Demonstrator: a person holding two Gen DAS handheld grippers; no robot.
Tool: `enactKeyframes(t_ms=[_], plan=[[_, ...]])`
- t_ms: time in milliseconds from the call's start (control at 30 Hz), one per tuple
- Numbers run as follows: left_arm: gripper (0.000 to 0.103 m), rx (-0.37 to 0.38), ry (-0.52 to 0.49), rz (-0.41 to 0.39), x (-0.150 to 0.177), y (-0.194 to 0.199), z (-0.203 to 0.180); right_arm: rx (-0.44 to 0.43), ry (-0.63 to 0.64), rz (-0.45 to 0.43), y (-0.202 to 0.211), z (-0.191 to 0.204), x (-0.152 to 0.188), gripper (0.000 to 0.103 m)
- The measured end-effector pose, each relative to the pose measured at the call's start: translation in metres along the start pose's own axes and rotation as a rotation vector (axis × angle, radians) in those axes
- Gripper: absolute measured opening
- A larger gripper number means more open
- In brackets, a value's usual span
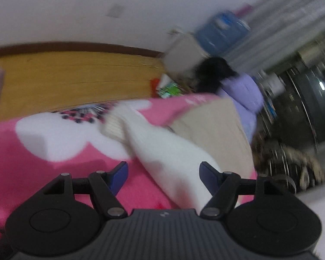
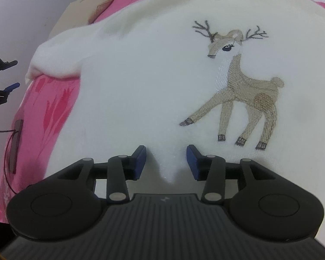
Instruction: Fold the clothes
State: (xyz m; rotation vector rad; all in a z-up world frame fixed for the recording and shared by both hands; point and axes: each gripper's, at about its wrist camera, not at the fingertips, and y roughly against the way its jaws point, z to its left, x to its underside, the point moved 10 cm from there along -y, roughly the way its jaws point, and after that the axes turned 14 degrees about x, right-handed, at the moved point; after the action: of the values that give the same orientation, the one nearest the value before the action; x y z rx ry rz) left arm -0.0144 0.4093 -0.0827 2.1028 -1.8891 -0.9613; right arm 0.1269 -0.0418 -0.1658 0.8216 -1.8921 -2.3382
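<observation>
Sweater spread flat on blanket-covered bed, deer motif toward its right side. Near hem bunched up into a peak between the parted fingers of right gripper. One sleeve stretched across the bed toward its far edge, running between the wide-apart fingers of left gripper. Folded garment just right of the sleeve, near the bed's right edge. Headboard behind the bed. Left gripper off the bed's left edge in the right wrist view.
</observation>
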Motion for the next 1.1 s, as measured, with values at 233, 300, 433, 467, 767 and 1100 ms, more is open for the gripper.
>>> enactKeyframes(t_ms=[233, 300, 433, 467, 767, 1100], plan=[[0.06, 0.049, 0.102, 0.004, -0.015, -0.022, 0.016, 0.032, 0.027, -0.002, 0.001, 0.008, 0.001, 0.048], [0.055, 0.053, 0.118, 0.015, -0.013, -0.031, 0.019, 0.036, 0.029, -0.003, 0.001, 0.007, 0.001, 0.049], [0.038, 0.054, 0.068, -0.003, -0.011, -0.032, 0.011, 0.039, 0.031, -0.008, -0.001, 0.007, 0.0, 0.051], [0.027, 0.053, 0.044, -0.013, -0.011, -0.03, 0.008, 0.039, 0.03, -0.009, -0.001, 0.007, 0.0, 0.051], [0.011, 0.095, -0.218, -0.115, -0.01, 0.001, -0.047, 0.036, 0.038, -0.024, -0.001, 0.009, 0.002, 0.051], [0.011, 0.445, -1.13, 0.126, 0.194, 0.055, -0.201, 0.008, -0.003, -0.025, 0.0, 0.007, 0.001, 0.053]])
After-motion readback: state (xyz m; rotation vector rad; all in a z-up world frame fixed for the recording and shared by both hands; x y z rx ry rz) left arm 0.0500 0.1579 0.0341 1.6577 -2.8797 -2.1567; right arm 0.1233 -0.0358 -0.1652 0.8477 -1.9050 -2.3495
